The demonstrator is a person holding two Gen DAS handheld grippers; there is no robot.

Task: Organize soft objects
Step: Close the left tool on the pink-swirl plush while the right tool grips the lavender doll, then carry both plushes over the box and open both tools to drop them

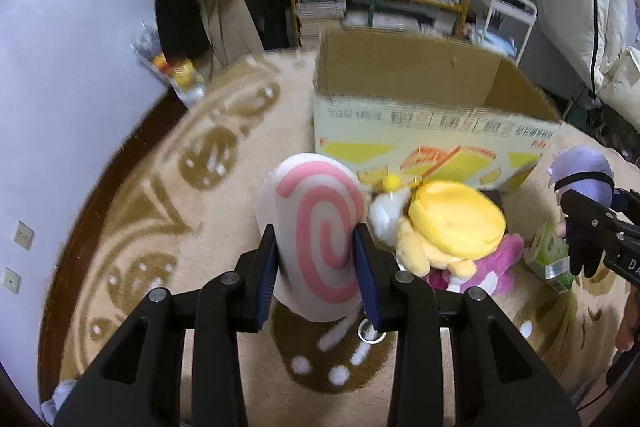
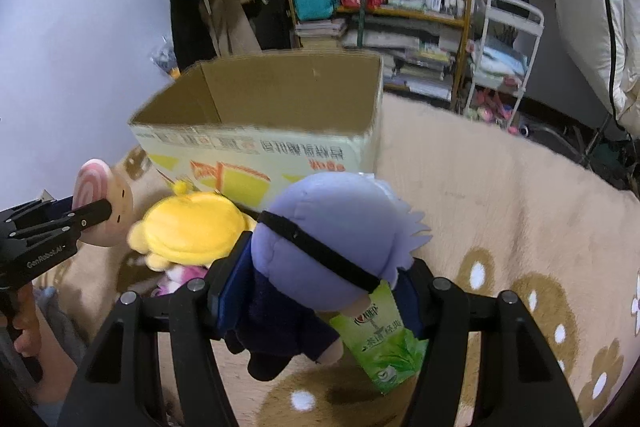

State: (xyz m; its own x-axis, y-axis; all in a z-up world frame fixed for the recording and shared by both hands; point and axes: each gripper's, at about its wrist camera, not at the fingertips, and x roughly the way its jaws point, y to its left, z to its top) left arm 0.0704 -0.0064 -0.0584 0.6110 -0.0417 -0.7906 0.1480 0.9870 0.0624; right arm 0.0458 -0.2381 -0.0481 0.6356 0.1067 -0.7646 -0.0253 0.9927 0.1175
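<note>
Dead center of the left wrist view, the left hand-held gripper [image 1: 316, 267] pinches a squishy white cushion with a pink swirl [image 1: 316, 227]. Right hand-held gripper [image 2: 316, 291] squeezes a purple-haired plush doll [image 2: 320, 247] low-center. Open cardboard box [image 2: 260, 147] sits behind on the fuzzy beige rug [image 2: 480, 187].

White cushion [image 1: 316, 239] swirled pink; doll [image 2: 320, 247] lilac-headed, navy-bodied; yellow plush [image 1: 452, 219]; beige rug [image 1: 224, 187] patterned brown.
</note>
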